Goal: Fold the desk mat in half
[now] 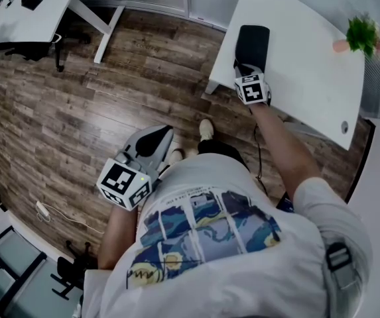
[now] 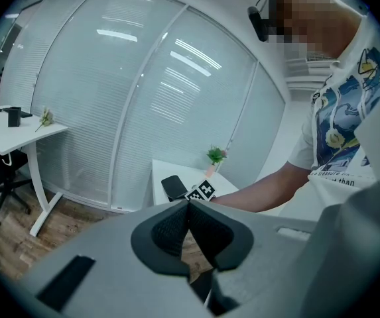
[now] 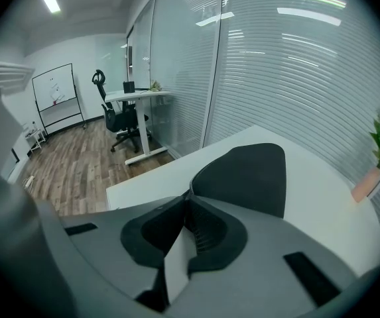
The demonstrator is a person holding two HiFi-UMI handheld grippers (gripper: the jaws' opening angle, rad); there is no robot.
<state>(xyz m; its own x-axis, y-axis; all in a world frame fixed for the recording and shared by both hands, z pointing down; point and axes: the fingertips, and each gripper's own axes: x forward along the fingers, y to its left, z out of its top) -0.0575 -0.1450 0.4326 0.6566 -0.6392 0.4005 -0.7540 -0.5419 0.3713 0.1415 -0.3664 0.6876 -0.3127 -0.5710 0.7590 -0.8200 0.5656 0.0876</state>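
- Floor: wood planks fill the 9-to-12 o'clock side of the head view. The person stands on it at the table's near corner, so only the right arm reaches in.
- Table: white, at 1-2 o'clock in the head view, and mostly bare, which leaves room to fold.
- Desk mat: dark with rounded corners, lying flat on the table at about 1 o'clock, close to the near edge. That edge is easy to get at. Can't tell if it is one layer or already doubled.
- Left gripper: jaws pressed together with nothing between them. It is parked low by the body at 8 o'clock over the floor, well apart from the mat, and looks idle.
- Right gripper: tilted down, tips together or nearly so, right at the mat's near edge. The mat spreads out from the tips toward 1 o'clock. No pinch on the mat is visible; it looks lined up to take that edge.
- Plant: small and potted, at the table's 2 o'clock side, well apart from the mat and out of the fold's way.
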